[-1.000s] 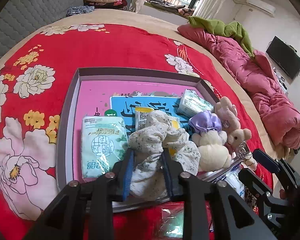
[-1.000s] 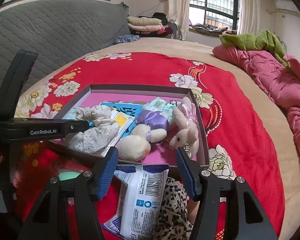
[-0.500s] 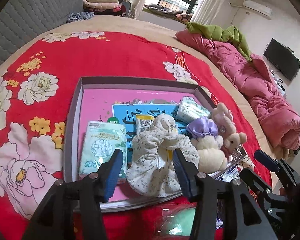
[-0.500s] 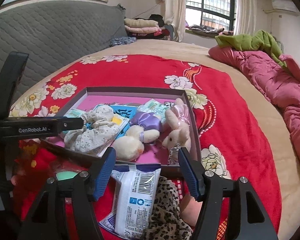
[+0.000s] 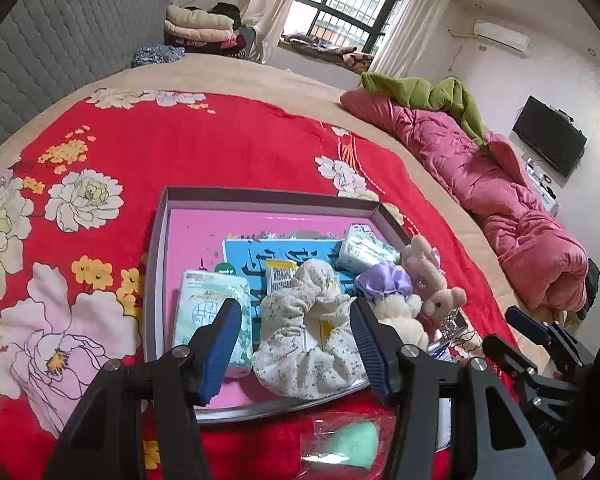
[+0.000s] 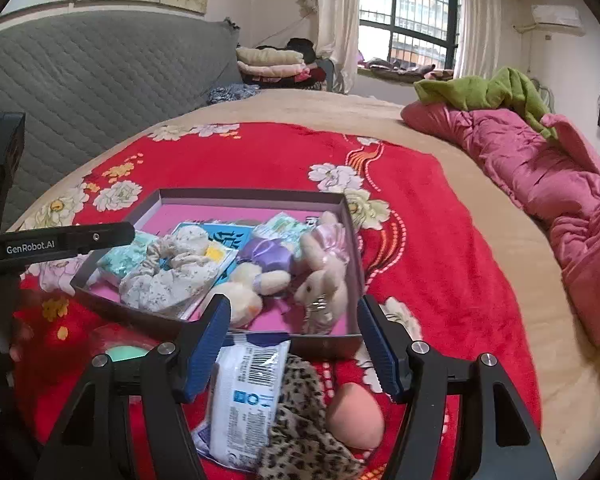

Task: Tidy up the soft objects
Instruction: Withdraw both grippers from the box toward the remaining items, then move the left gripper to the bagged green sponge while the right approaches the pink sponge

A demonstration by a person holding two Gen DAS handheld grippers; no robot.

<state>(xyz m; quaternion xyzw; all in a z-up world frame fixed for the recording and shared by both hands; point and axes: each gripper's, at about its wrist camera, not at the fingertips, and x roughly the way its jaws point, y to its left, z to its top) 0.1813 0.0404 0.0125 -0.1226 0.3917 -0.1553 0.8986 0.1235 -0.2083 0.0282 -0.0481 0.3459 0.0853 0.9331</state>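
Ahead of the left gripper [image 5: 296, 344], jaws opening and holding nothing, lies one cream floral fabric scrunchie [image 5: 306, 336] beside two plush toys [image 5: 416, 296]. The right gripper [image 6: 294, 344] gapes empty over one white barcoded packet [image 6: 246, 392]. "GenRobot.AI" is printed on the left gripper.

Ahead of you: window [image 6: 408, 24] with white curtains [image 6: 336, 20], folded blankets [image 6: 270, 62] stacked beside the grey quilted headboard [image 6: 92, 80]. Right side: pink quilt [image 5: 500, 196] under a green blanket [image 5: 424, 94]. TV [image 5: 548, 140] and air conditioner [image 5: 502, 34] on the wall.

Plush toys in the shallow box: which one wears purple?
The cream plush lying beside the floral scrunchie has the purple satin piece on it; the rabbit plush nearer the box's right wall wears pink.
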